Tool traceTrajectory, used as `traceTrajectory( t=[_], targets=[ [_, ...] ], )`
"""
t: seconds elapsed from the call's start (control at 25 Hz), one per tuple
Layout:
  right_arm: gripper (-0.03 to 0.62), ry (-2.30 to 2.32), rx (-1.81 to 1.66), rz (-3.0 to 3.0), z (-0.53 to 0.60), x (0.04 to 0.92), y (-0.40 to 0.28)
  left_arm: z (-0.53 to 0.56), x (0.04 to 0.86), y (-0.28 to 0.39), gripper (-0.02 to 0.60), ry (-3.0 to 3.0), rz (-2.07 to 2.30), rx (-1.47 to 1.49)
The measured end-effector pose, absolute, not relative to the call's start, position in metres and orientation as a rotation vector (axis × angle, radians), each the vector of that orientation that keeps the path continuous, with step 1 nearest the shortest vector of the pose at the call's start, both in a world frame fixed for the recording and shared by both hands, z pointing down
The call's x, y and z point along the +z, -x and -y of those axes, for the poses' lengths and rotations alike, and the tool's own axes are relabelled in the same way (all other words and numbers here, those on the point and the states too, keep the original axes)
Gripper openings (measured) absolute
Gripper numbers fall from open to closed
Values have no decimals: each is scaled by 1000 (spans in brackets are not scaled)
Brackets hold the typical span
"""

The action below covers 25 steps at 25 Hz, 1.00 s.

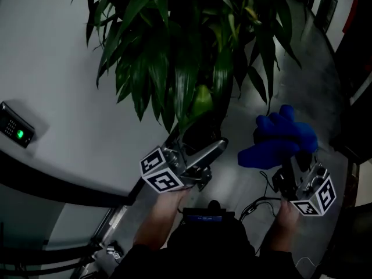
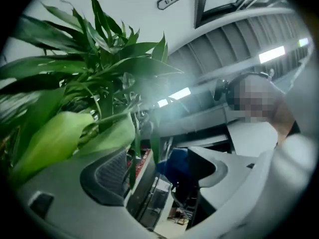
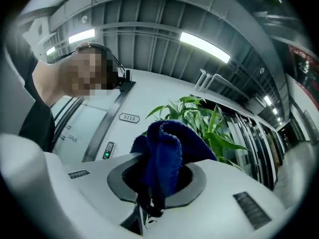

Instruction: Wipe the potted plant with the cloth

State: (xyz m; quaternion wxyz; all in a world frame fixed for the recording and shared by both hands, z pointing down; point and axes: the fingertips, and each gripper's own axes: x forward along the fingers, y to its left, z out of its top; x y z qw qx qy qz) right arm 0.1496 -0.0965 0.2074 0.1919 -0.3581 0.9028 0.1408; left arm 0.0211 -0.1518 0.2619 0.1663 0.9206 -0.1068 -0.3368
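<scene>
The cloth (image 1: 280, 137), a blue bundle, is clamped in the right gripper (image 1: 295, 163). Its jaws are closed on the cloth's lower end, so it stands bunched above them, just beside the lower leaves of the potted plant (image 1: 174, 45). The left gripper (image 1: 204, 154) is under the foliage with its jaws apart, pressing on nothing. A pale yellow-green leaf (image 2: 52, 141) lies over one jaw and a thin green blade hangs between them. Behind the plant is a grey wall (image 1: 52, 68) with a lit keypad (image 1: 17, 131).
</scene>
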Motion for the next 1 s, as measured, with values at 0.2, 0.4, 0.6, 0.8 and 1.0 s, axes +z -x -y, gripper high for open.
traceTrajectory(
  t=[0.2,0.4,0.6,0.8,1.0],
  targets=[
    [75,913,451,-2562,118,191,-150,186,234,-28,380,-2626,450,-1026],
    [75,829,610,-2641,130,175,-122,188,223,-26,231,-2549,329,-1184],
    [75,943,1012,-2555,158,122,-85,188,223,-20,158,-2505,244,-1282],
    [75,1179,1438,-2353,194,70,-53,184,218,-21,109,-2526,161,-1279],
    [75,1259,1273,-2656,252,130,-37,181,214,-14,91,-2506,73,-1290]
  ],
)
